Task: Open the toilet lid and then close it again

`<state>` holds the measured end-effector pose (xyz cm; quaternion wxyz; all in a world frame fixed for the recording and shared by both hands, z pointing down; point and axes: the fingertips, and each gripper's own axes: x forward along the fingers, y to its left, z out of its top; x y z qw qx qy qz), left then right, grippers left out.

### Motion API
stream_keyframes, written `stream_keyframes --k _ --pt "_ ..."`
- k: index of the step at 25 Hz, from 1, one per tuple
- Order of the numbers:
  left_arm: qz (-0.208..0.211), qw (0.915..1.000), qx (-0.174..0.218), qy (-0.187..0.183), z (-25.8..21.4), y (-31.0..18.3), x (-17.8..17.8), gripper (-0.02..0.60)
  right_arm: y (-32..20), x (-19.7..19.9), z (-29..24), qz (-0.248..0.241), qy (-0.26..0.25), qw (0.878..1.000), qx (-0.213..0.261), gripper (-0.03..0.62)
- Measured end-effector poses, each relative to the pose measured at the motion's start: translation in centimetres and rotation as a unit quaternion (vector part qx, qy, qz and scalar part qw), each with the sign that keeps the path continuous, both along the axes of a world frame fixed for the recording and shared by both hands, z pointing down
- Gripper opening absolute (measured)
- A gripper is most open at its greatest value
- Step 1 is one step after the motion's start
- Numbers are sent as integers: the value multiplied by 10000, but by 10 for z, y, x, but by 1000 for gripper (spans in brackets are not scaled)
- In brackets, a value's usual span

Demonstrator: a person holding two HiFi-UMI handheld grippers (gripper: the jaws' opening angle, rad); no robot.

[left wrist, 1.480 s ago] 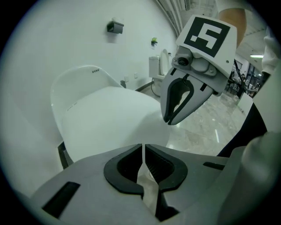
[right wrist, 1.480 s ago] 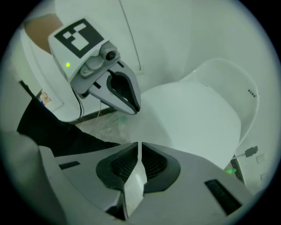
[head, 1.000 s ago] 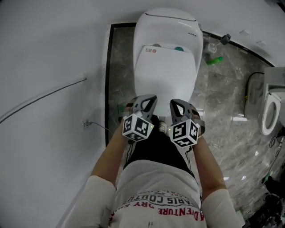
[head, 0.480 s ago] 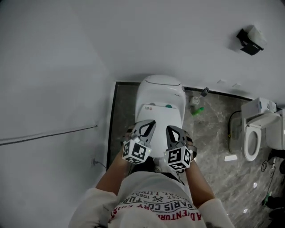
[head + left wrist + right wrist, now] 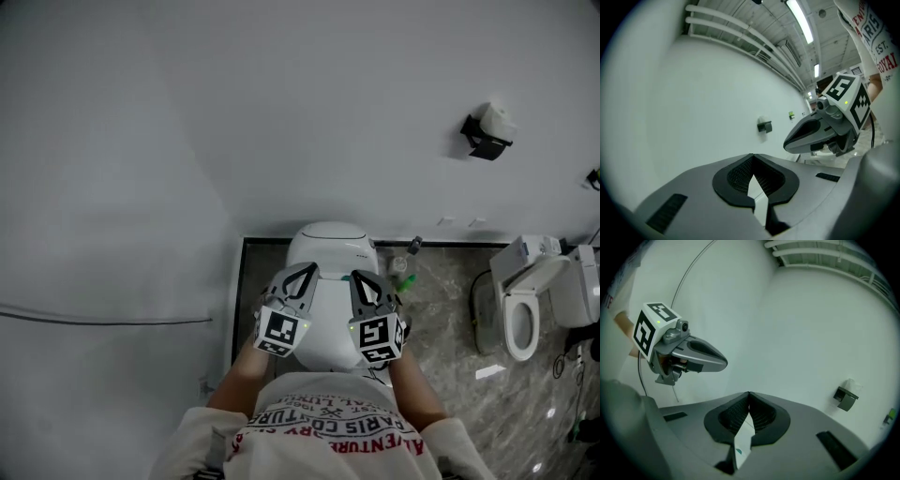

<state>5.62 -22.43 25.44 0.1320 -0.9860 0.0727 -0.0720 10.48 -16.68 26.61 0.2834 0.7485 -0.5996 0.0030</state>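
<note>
Left tongs (image 5: 751, 156) and right tongs (image 5: 749, 393) are closed, empty; only gripper views show ceiling pipes (image 5: 736, 26).

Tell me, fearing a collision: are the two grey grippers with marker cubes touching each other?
Apart: head view shows white toilet between left gripper and right gripper.

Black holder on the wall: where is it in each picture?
Head view: the black holder is at the upper right, high on the white wall.
Left gripper view: just right of the middle.
Right gripper view: lower right.
Shared landmark: the white wall it hangs on fills all three views.
</note>
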Motion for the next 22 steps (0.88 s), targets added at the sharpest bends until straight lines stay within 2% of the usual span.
stream_keyframes --k 5,8,10,14,22 --pt "-376 9945 -747 626 -43 -7 -6 8 6 8 -44 390 -637 9926 955 14" --pt "-474 9908 -962 820 -61 -6 -8 8 10 13 -59 551 -1047 9838 1350 15" --pt "-548 9891 -1043 889 -67 -4 -11 8 12 15 -62 613 -1192 9805 1435 15" --pt "-641 9847 -1257 1019 -74 3 -12 8 18 21 -70 656 -1138 9797 1517 14" --pt "-571 9864 -1247 908 -67 19 -8 8 30 24 -68 686 -1190 9786 1535 14"
